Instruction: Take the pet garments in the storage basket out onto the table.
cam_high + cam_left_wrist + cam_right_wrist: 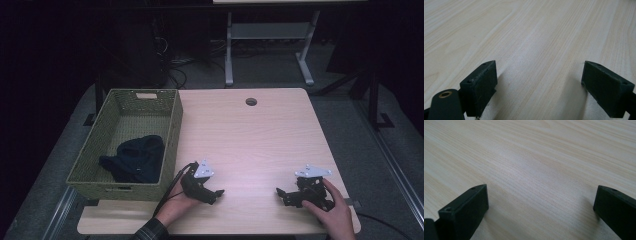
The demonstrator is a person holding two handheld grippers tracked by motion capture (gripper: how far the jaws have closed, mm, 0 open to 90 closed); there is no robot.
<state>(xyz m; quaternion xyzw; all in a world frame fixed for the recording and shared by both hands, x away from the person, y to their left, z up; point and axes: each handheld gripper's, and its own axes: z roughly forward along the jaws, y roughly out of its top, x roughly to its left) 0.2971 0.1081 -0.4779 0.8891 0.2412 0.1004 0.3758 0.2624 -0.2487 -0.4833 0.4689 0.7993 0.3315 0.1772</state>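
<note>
The left gripper (218,192) rests on the wooden table (250,140), jaws wide apart and empty, just right of the green woven basket (172,135) that holds a dark cloth (135,157). The right gripper (281,192) lies well apart from it near the table's right edge, jaws likewise spread with only bare wood between them.

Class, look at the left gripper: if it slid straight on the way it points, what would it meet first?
Probably the right gripper: the left gripper points across bare table toward it, both open, though depth is uncertain.
</note>
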